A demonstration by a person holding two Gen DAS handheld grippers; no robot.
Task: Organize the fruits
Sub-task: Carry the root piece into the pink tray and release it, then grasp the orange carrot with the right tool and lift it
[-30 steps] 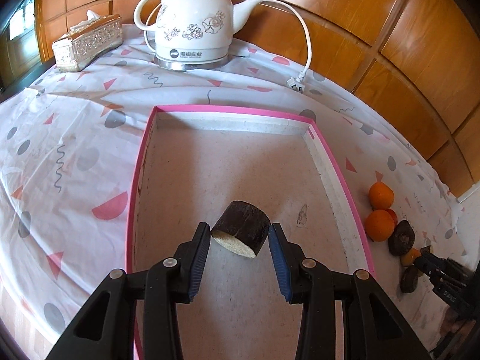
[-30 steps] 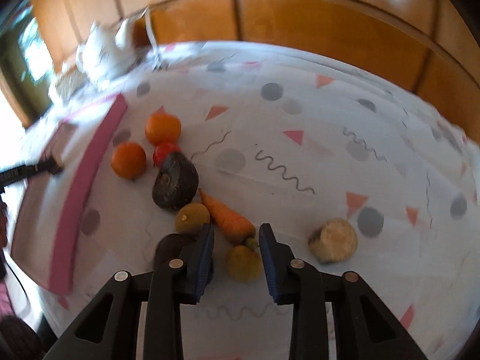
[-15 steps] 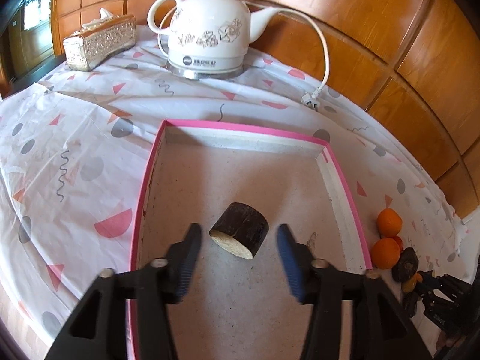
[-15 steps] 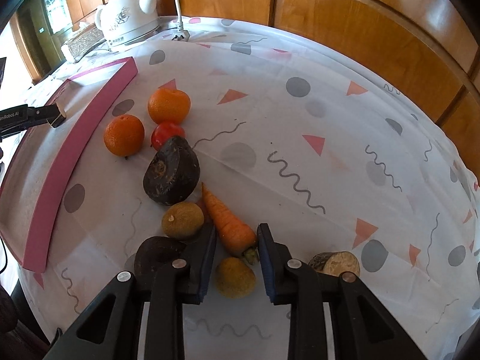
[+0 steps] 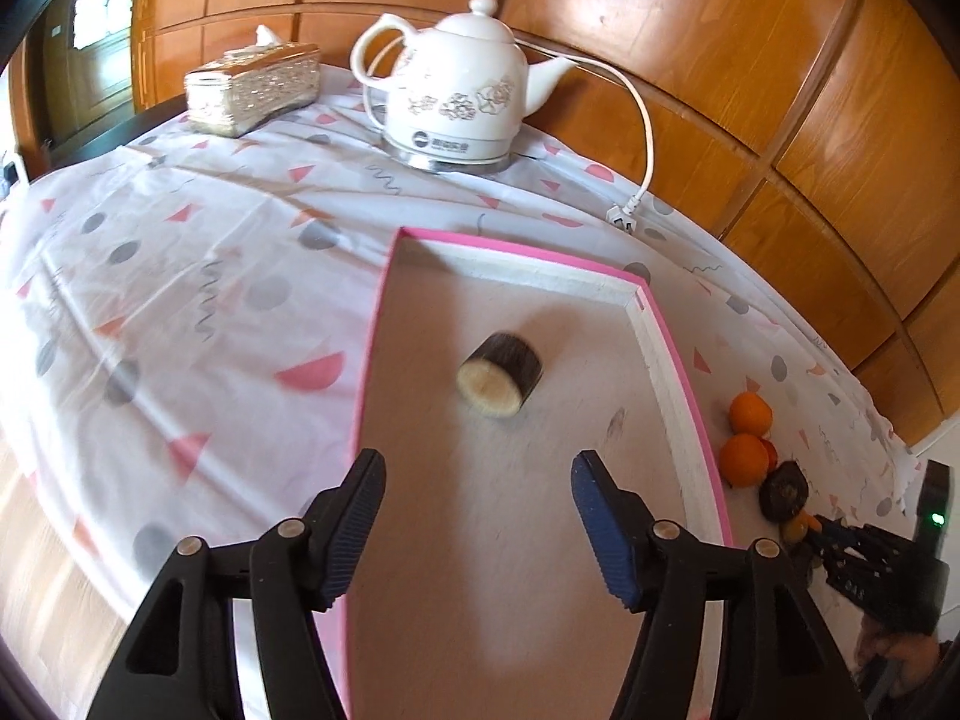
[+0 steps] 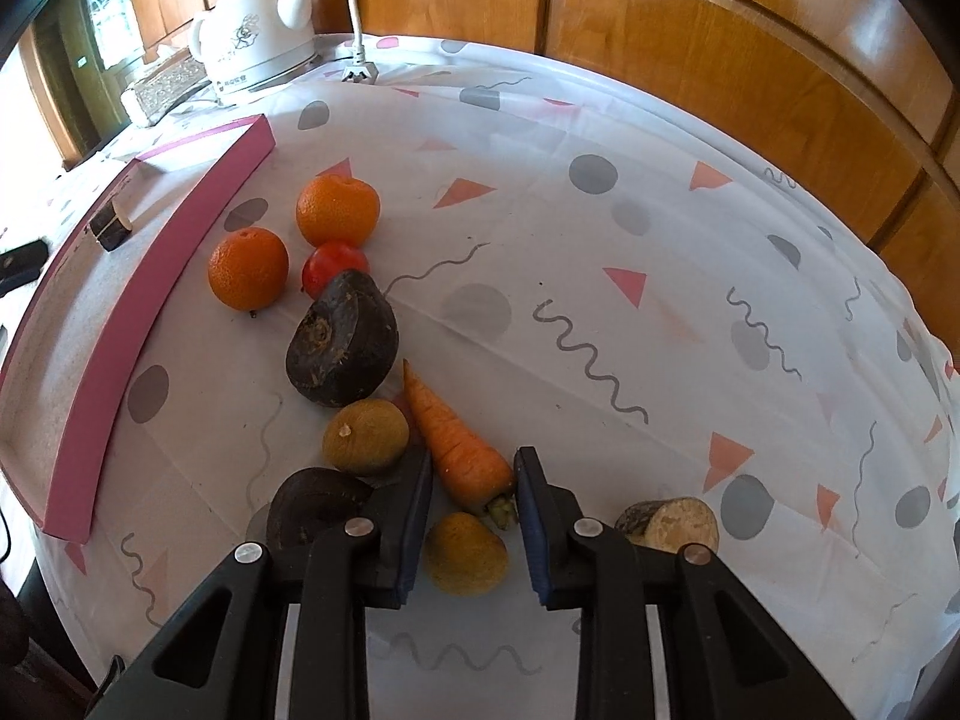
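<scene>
Lying in tray: a dark-skinned cut stub (image 5: 500, 373) rested on its side on the floor of the pink-rimmed tray (image 5: 690, 396), pale cut face toward the camera.
Left gripper (image 5: 477, 510): released; its jaws had just been opening, nothing between them. The stub sat beyond the fingertips, roughly centred on the gap, apart from both pads.
Right gripper (image 6: 473, 498): clenched on the carrot (image 6: 457, 444); the pads pressed its thick end, the tip pointing away.
Near the right jaws: a yellow-brown fruit (image 6: 465, 553) lay below them; another yellow-brown fruit (image 6: 365, 437) and a dark round root (image 6: 315, 507) lay left; a cut tan piece (image 6: 675, 525) right.
Farther: a dark beet (image 6: 342, 347), a red fruit (image 6: 333, 264) and two oranges (image 6: 248, 276) lay beside the tray's right wall.
Far end: white kettle (image 5: 459, 105), tissue box (image 5: 252, 90).
</scene>
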